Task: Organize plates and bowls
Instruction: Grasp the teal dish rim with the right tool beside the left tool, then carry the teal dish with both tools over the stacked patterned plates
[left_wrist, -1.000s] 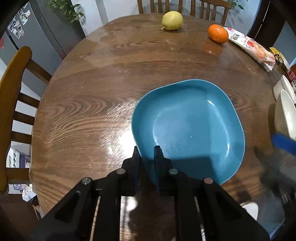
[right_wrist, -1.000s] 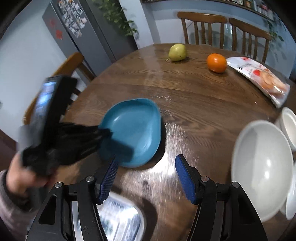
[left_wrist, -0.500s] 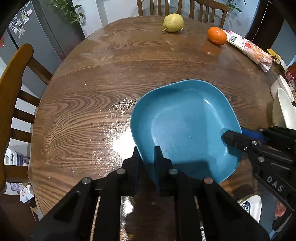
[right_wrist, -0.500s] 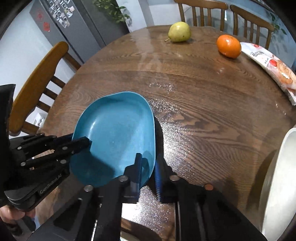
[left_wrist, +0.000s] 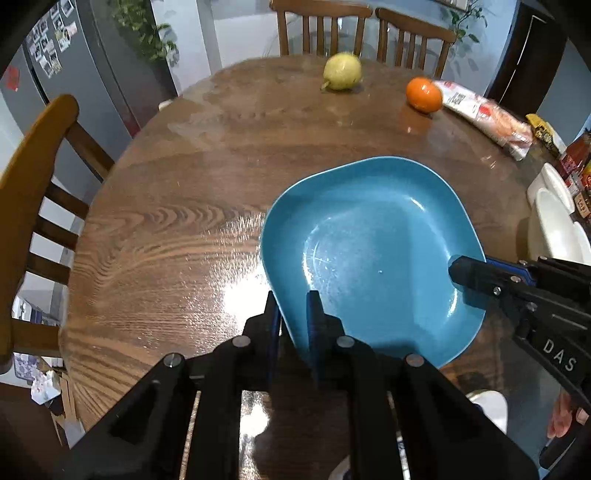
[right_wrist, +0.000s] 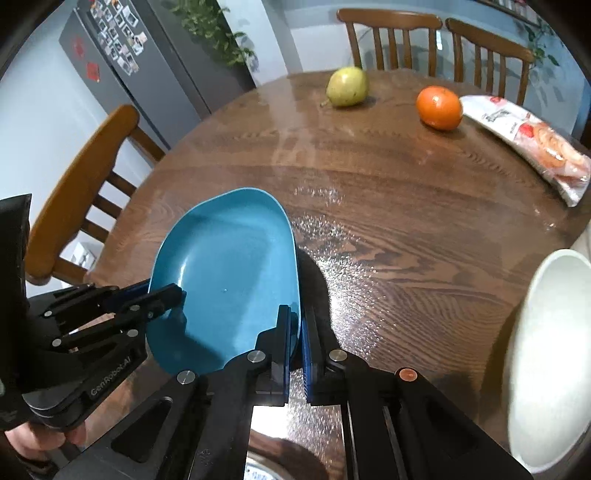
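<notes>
Blue plate (left_wrist: 373, 254): squarish with rounded corners, held over the near part of the surface (left_wrist: 192, 192), tilted in the right wrist view. Its shadow falls on the wood beside it.

Left hand-held gripper (left_wrist: 291, 314): fingers pressed onto the plate's near rim, one above and one below, pinching it.

Right hand-held gripper (right_wrist: 295, 332): fingers closed on the plate's opposite rim, pinching it; seen from the left wrist as a black arm lettered "DAS" reaching in from the right.

White bowl (right_wrist: 546, 350): large, at the right edge of the surface, well apart from the plate. More white dishes (left_wrist: 554, 218) are stacked in the same place; their number cannot be told.

Pear (left_wrist: 341, 70): yellow-green, at the far side of the surface.

Orange (left_wrist: 424, 94): right of the pear, near it, not touching.

Pastry packet (right_wrist: 528, 144): clear wrapper, just right of the orange.

Chairs (right_wrist: 391, 37): two wooden ones beyond the far edge; another (right_wrist: 81, 192) at the left.

Fridge (right_wrist: 122, 70): grey, with photos on it, back left.
</notes>
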